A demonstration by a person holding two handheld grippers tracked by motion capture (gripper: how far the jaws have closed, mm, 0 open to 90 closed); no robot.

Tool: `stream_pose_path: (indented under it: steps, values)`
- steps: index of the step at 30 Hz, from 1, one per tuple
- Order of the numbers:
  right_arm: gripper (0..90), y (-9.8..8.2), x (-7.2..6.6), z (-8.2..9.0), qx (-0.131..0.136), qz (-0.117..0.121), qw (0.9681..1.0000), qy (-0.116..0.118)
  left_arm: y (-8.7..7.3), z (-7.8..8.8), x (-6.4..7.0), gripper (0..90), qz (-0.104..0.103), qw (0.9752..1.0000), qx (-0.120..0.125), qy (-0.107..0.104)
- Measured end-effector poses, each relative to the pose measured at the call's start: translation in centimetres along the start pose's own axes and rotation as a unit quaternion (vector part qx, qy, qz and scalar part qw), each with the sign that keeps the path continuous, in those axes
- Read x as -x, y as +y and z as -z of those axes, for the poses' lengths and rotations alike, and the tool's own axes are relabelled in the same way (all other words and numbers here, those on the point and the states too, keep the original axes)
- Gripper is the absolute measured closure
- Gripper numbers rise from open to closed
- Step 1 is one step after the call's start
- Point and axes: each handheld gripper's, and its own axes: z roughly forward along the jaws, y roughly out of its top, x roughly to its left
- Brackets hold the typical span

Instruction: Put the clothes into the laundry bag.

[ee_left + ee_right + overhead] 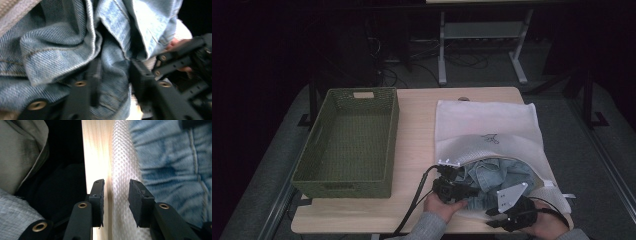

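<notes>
While the green basket (346, 141) sits apart at the left of the tabletop (414, 135), the denim garment (494, 175) lies in the mouth of the white mesh bag (487, 127), near the front edge. Left gripper view: the left gripper (113, 72) has its fingers parted around a denim fold. Right gripper view: the right gripper (116, 192) has its fingers released astride the bag's mesh edge.

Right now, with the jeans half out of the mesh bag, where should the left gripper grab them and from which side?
Grip the thick folded ridge of the denim jeans already between the left gripper jaws, coming in through the white mesh laundry bag mouth on the near side. The fold stands up and bunches there, so it probably gives enough layers to pinch; the flatter denim deeper inside likely offers less.
</notes>
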Motion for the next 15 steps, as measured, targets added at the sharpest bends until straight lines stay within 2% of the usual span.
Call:
stream_pose_path:
  steps: [2,3,6,9,12,15]
  values:
    - [66.4,0.1,-0.1,-0.1,0.0,0.002,1.0,-0.005,0.0,-0.1,-0.1,78.5,0.001,1.0,0.004,0.002]
    - [68.0,0.2,-0.2,-0.2,0.001,0.004,0.9999,-0.012,0.1,-0.3,-0.2,78.5,0.007,0.9999,0.01,0.002]
    - [77.6,0.3,-0.5,-0.3,0.001,0.01,0.9994,-0.034,0.2,-0.3,-0.2,82.8,0.009,0.9995,0.027,0.009]
    - [86.4,0.4,-0.6,-0.4,0.002,0.013,0.999,-0.043,0.5,-0.3,-0.3,83.7,0.017,0.9987,0.046,0.011]
    - [89.1,0.4,-0.5,-0.3,0.0,0.008,0.9997,-0.024,0.8,-0.1,-0.4,85.1,0.029,0.9969,0.072,0.014]
    - [89.3,0.4,-0.6,-0.3,-0.004,0.014,0.9999,-0.008,1.3,0.0,-0.7,85.7,0.036,0.9952,0.089,0.022]
